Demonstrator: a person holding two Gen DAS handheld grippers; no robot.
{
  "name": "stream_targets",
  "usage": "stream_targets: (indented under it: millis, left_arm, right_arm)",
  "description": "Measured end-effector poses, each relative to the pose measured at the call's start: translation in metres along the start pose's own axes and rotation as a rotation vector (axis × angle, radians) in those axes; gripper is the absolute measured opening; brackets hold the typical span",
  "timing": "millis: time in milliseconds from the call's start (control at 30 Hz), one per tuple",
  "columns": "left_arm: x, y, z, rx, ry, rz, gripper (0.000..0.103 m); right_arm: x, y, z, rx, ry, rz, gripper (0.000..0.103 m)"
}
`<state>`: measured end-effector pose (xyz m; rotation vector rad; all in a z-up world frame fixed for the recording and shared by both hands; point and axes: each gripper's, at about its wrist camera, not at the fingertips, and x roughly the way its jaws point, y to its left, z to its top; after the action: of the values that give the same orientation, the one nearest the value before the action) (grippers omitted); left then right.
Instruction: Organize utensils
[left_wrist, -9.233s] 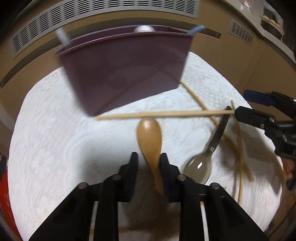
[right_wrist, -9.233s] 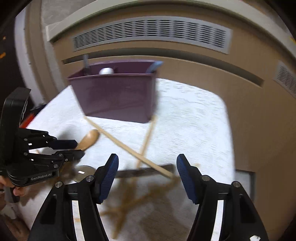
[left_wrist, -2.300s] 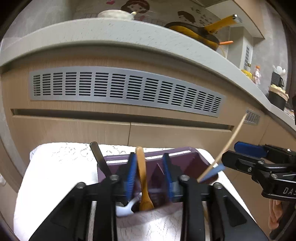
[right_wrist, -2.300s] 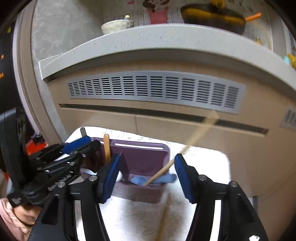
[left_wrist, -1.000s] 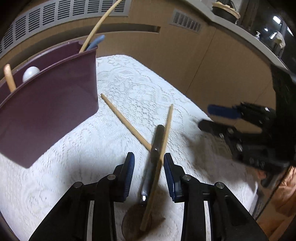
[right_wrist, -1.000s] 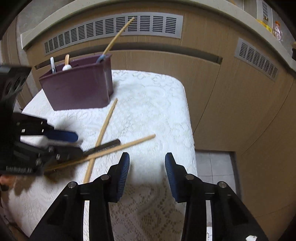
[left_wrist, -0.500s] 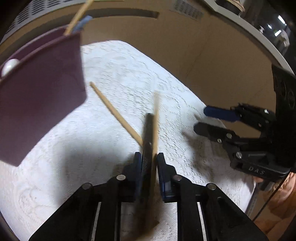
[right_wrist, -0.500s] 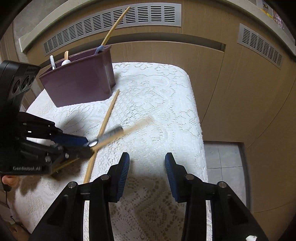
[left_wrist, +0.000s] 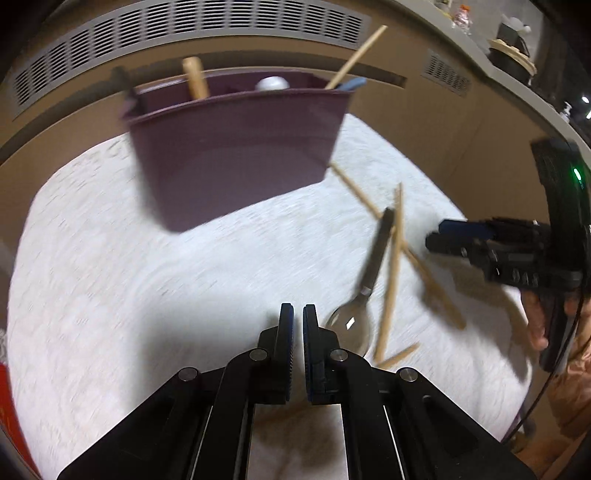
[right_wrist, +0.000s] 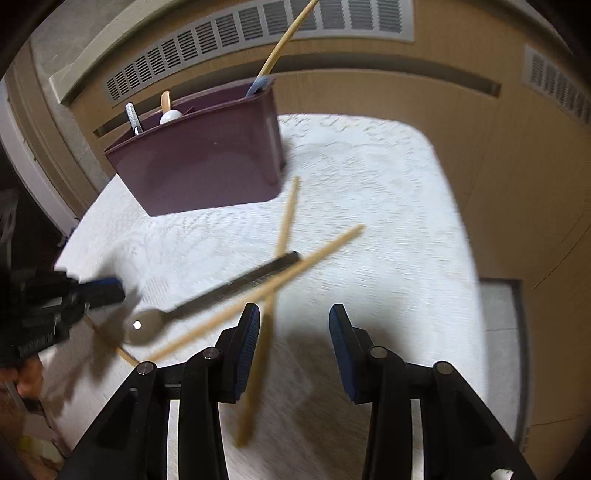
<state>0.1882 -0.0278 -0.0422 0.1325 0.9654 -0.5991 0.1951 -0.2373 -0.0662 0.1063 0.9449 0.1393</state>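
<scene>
At the far left, the left gripper (left_wrist: 294, 325) hangs over the white lace cloth (left_wrist: 147, 295) on the desk, its jaws having just closed until they are nearly together, with nothing between them. Behind it, toward the wooden cabinet front, stands the purple caddy (left_wrist: 236, 147), already holding a wooden handle (left_wrist: 195, 83), a white spoon (left_wrist: 272, 84), a blue handle and one tall chopstick (left_wrist: 356, 57) leaning out of its right end. To the right of the left gripper, a metal spoon (left_wrist: 365, 284) lies flat on the cloth, bowl toward the gripper, crossed by loose chopsticks (left_wrist: 391, 269) scattered around it. Further right, the right gripper (right_wrist: 293, 328) hovers above the cloth with its jaws partly apart and empty; one chopstick runs under its left finger (right_wrist: 247, 332). A hand (left_wrist: 535, 317) grips its body at the edge.
</scene>
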Motion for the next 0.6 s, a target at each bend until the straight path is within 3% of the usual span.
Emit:
stream_targets:
  millis: [233,600]
  left_arm:
    - [-0.007,0.014,-0.019,-0.037,0.008,-0.006,0.007]
    - [0.005,0.000,-0.006,-0.055,0.061,-0.103,0.007]
  right_arm:
    - [0.033,0.013,0.021,0.080,0.047,-0.003,0.030]
    - [0.019,0.005,0.012,-0.012,0.048,-0.034,0.005]
